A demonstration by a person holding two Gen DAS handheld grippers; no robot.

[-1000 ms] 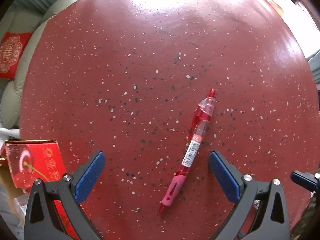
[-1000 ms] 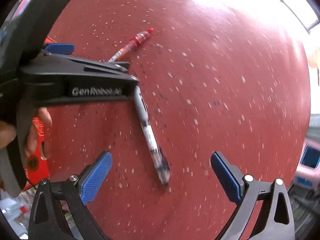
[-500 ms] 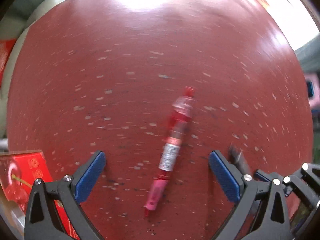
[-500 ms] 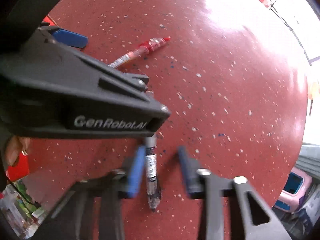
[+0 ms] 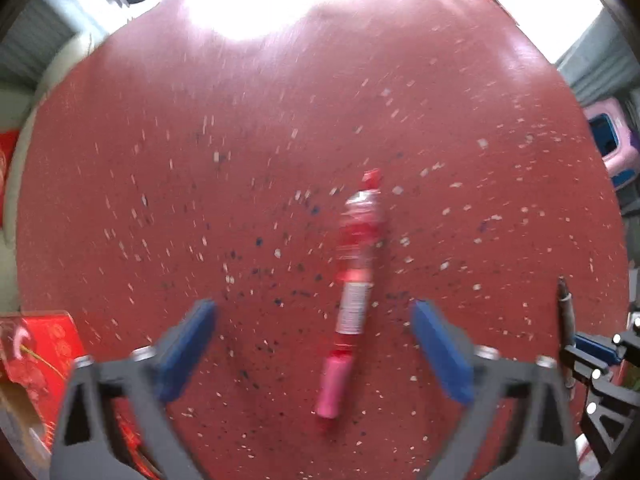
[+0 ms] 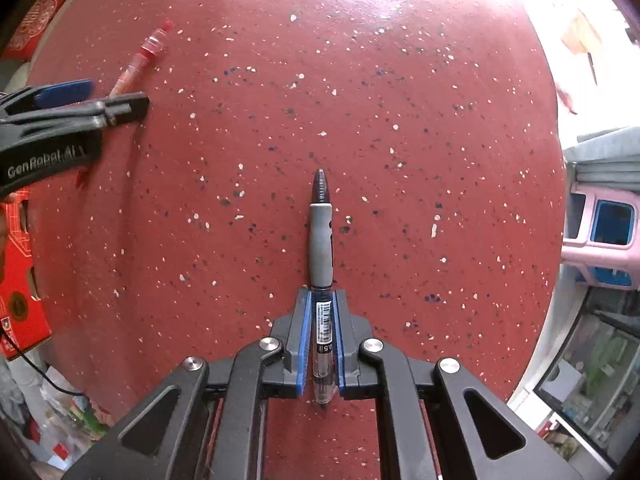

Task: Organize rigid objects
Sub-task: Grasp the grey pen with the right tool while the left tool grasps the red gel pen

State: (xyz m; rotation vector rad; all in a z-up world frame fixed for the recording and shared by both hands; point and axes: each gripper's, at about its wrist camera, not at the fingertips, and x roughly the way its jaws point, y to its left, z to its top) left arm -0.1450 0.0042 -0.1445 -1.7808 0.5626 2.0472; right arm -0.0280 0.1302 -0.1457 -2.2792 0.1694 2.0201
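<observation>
Over at the far left edge of the red speckled table (image 5: 280, 128) a red box (image 5: 36, 352) sits just outside the left gripper's (image 5: 312, 344) left finger. That gripper points down at the tabletop with its jaws wide apart and nothing pressed between the blue pads (image 5: 188, 344). Between them, nearer the right pad but touching neither, lies the red pen (image 5: 356, 292), its pink grip towards the gripper and its red cap end stretching out past the fingertips; the view is blurred, so finer detail is lost. Just outside the left gripper's right finger, the right gripper (image 6: 322, 340) comes next, also pointing down. Its jaws have just been closing and now stand clamped on the black pen (image 6: 321, 248), both blue pads flat against the clear labelled barrel. The grey grip and dark tip stick straight out beyond the fingertips over the table, while the other end runs back between the fingers. Off the table's right edge stands a pink stool (image 6: 596, 236).
</observation>
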